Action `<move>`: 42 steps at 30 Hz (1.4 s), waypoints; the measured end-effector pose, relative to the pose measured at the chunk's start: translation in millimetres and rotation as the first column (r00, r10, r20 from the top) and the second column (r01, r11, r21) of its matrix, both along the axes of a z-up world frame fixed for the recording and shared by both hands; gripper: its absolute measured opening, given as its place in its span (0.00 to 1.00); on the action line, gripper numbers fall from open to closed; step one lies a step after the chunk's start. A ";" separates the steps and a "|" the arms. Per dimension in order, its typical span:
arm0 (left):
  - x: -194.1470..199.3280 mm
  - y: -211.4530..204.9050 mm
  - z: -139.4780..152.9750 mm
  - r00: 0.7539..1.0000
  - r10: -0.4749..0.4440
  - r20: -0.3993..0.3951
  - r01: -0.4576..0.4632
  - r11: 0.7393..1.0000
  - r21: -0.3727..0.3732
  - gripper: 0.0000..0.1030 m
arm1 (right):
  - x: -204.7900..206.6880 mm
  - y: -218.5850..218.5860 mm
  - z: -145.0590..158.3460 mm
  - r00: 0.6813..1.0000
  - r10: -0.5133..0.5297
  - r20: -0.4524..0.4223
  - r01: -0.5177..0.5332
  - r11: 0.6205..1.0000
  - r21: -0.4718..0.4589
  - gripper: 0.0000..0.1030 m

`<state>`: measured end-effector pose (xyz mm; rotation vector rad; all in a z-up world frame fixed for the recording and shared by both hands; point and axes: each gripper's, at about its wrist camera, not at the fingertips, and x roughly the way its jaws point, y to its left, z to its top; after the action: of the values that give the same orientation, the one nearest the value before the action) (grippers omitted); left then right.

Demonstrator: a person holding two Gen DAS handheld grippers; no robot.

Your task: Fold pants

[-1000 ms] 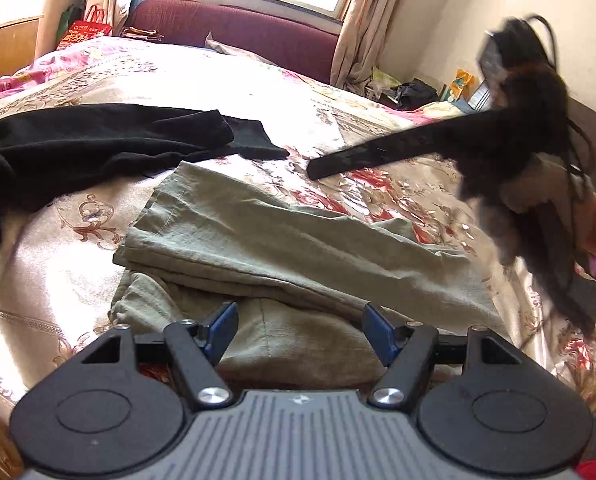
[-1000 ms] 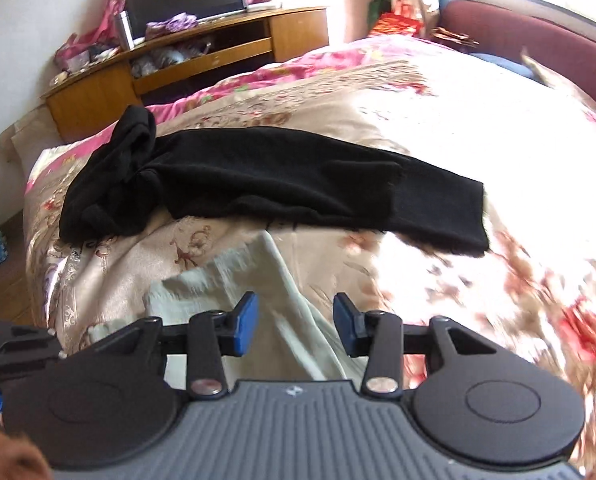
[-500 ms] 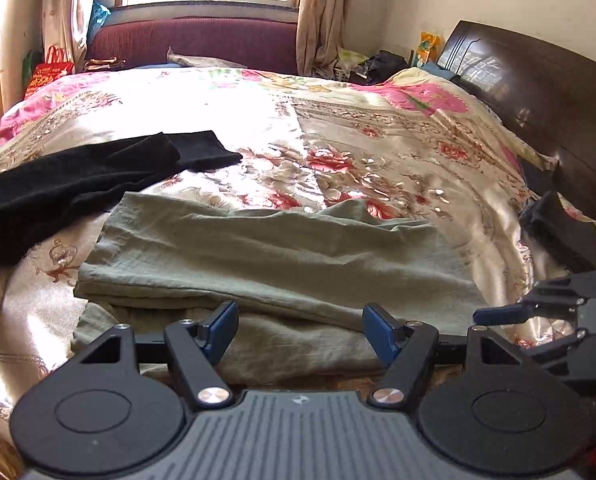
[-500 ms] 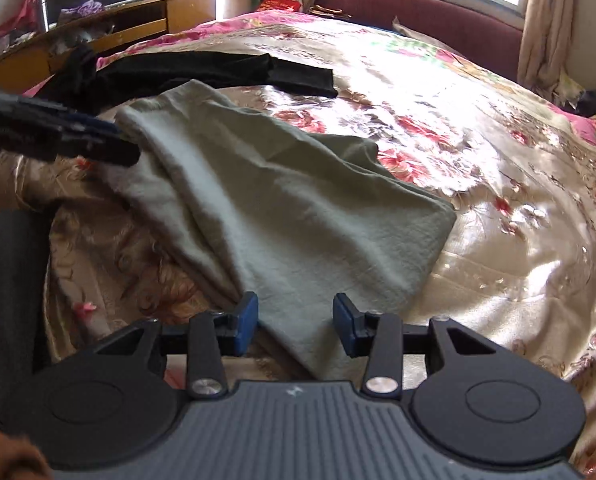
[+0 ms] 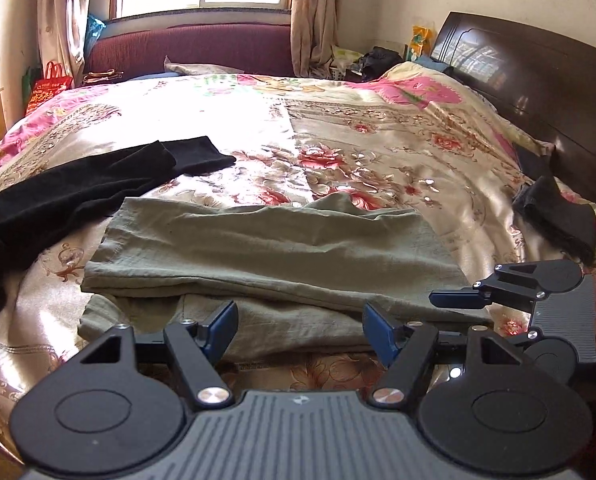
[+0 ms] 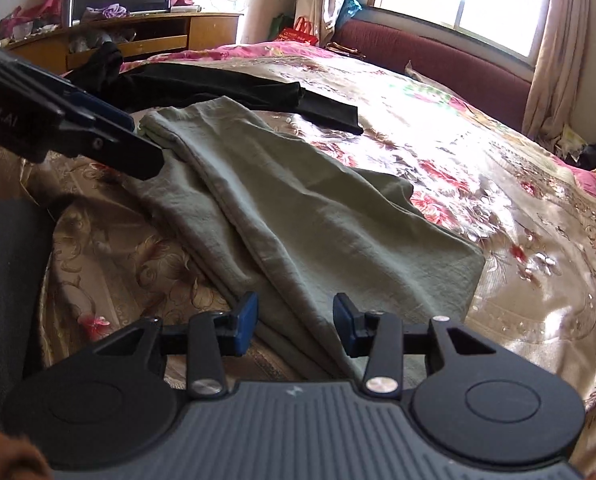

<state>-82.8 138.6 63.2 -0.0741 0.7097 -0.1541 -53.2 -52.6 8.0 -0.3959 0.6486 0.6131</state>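
Green folded pants [image 5: 273, 256] on floral bedspread [image 5: 378, 152]

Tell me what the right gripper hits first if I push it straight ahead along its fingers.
Most likely the green pants: the right gripper is open, tilted down at the folded cloth lying right ahead of its fingertips on the bedspread. Nothing else appears between, though depth is uncertain.
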 end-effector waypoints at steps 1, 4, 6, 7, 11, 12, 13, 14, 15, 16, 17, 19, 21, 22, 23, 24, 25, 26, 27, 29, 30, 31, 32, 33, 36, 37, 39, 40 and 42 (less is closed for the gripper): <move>0.5 1.4 -1.4 1.000 0.003 -0.008 -0.003 1.000 -0.005 0.79 | 2.4 -0.8 -0.5 1.000 -0.022 -0.004 0.022 1.000 -0.008 0.41; 0.4 2.7 -2.0 1.000 0.008 -0.006 -0.009 1.000 -0.009 0.79 | 10.7 -10.7 6.9 0.996 -0.069 -0.053 0.073 0.995 0.068 0.41; 0.8 2.8 -2.3 1.000 0.007 -0.005 -0.007 1.000 -0.010 0.79 | 11.5 -8.2 9.0 0.996 -0.066 -0.051 0.070 0.995 0.073 0.41; 0.9 2.9 -2.6 1.000 0.007 -0.006 -0.007 1.000 -0.010 0.79 | 9.8 -4.2 8.2 0.998 -0.050 -0.031 0.052 0.997 0.055 0.41; -2.9 3.0 -1.0 1.000 0.009 0.003 -0.009 1.000 -0.001 0.79 | 3.4 8.4 6.6 0.999 0.018 -0.028 -0.016 0.998 0.061 0.42; -3.8 3.2 -1.4 1.000 0.009 0.001 -0.009 1.000 0.000 0.79 | 0.9 9.5 8.3 0.999 0.035 -0.029 -0.032 0.996 0.082 0.44; -4.2 3.1 -2.5 1.000 0.008 -0.006 -0.008 1.000 0.001 0.79 | -1.5 11.4 8.9 0.999 0.047 -0.021 -0.045 0.995 0.085 0.46; -4.3 3.0 -3.8 1.000 0.007 -0.014 -0.007 1.000 0.004 0.79 | -3.3 15.0 8.1 0.999 0.052 -0.004 -0.052 0.996 0.069 0.47; -4.6 2.5 -4.6 1.000 0.006 -0.019 -0.006 1.000 0.007 0.79 | -4.0 18.9 6.6 0.999 0.049 0.009 -0.050 0.997 0.050 0.47; -5.2 1.4 -5.0 1.000 0.005 -0.021 -0.004 1.000 0.015 0.79 | -3.2 20.5 5.2 0.999 0.043 0.010 -0.043 0.998 0.046 0.47; -6.2 0.8 -4.9 1.000 0.004 -0.020 -0.003 1.000 0.022 0.79 | 0.3 20.2 4.4 1.000 0.028 -0.007 -0.028 0.998 0.062 0.47; -8.8 0.4 -3.9 1.000 0.001 -0.013 0.000 0.999 0.032 0.79 | 7.9 16.2 5.2 0.999 0.000 -0.047 0.005 0.993 0.116 0.47; -9.5 0.8 -3.6 1.000 -0.001 -0.012 0.001 0.999 0.034 0.79 | 10.4 14.0 8.6 0.999 -0.019 -0.043 0.025 0.990 0.141 0.47; -9.5 0.8 -3.7 1.000 0.000 -0.013 0.001 0.999 0.034 0.79 | 10.3 13.2 10.7 0.999 -0.024 -0.032 0.028 0.989 0.147 0.47; -9.7 0.9 -3.7 1.000 0.000 -0.014 0.000 0.999 0.035 0.79 | 10.4 11.5 13.5 0.999 -0.026 -0.025 0.030 0.986 0.164 0.47; -9.9 1.2 -3.6 1.000 0.001 -0.013 0.000 0.999 0.035 0.79 | 10.2 8.7 16.4 0.999 -0.028 -0.024 0.032 0.981 0.190 0.47; -9.8 1.6 -3.7 1.000 0.001 -0.013 -0.001 0.999 0.033 0.79 | 10.5 5.3 19.5 0.999 -0.028 -0.027 0.034 0.975 0.221 0.47; -9.7 2.1 -3.8 1.000 0.001 -0.014 -0.001 1.000 0.031 0.79 | 11.1 3.3 21.3 0.999 -0.036 -0.030 0.042 0.971 0.235 0.47; -9.4 2.3 -4.2 1.000 0.000 -0.015 0.000 1.000 0.028 0.79 | 12.4 4.7 21.1 0.999 -0.047 -0.027 0.051 0.974 0.221 0.47; -7.8 1.5 -5.2 1.000 -0.001 -0.018 0.001 1.000 0.025 0.79 | 14.3 11.7 14.5 0.999 -0.044 -0.019 0.046 0.984 0.172 0.47; -7.6 1.5 -5.1 1.000 0.000 -0.017 0.001 1.000 0.025 0.79 | 15.6 14.6 10.7 0.999 -0.041 -0.022 0.044 0.986 0.159 0.47; -8.0 1.5 -4.7 1.000 0.000 -0.015 0.001 1.000 0.024 0.79 | 17.1 19.1 4.6 0.999 -0.043 -0.025 0.047 0.989 0.140 0.47; -8.2 1.8 -4.5 1.000 0.000 -0.013 0.001 1.000 0.021 0.79 | 18.3 22.6 -0.1 0.999 -0.045 -0.025 0.047 0.991 0.122 0.47; -8.6 1.9 -4.5 1.000 0.000 -0.013 0.001 1.000 0.021 0.79 | 19.3 27.3 -5.7 0.999 -0.044 -0.016 0.045 0.994 0.096 0.47; -8.7 3.6 -5.7 1.000 0.004 -0.015 -0.003 1.000 0.027 0.79 | 20.1 31.6 -12.3 0.997 -0.068 0.031 0.067 0.997 0.038 0.46; -8.7 4.5 -6.2 1.000 0.007 -0.016 -0.006 1.000 0.026 0.79 | 20.8 29.6 -12.0 0.996 -0.081 0.040 0.080 0.996 0.026 0.46; -8.0 6.7 -7.6 1.000 0.011 -0.019 -0.010 1.000 0.017 0.79 | 21.7 23.7 -14.1 0.992 -0.108 0.063 0.110 0.993 -0.028 0.45; -7.0 7.4 -8.6 1.000 0.011 -0.021 -0.011 1.000 0.013 0.79 | 21.4 19.3 -15.8 0.990 -0.121 0.071 0.125 0.991 -0.052 0.45; -4.7 7.8 -10.3 1.000 0.010 -0.023 -0.010 1.000 0.007 0.79 | 19.9 11.2 -16.5 0.988 -0.139 0.067 0.143 0.988 -0.059 0.45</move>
<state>-87.5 146.4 52.9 -0.0729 0.7332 -0.1411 -33.2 -41.4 -8.6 -0.4233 0.6316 0.4449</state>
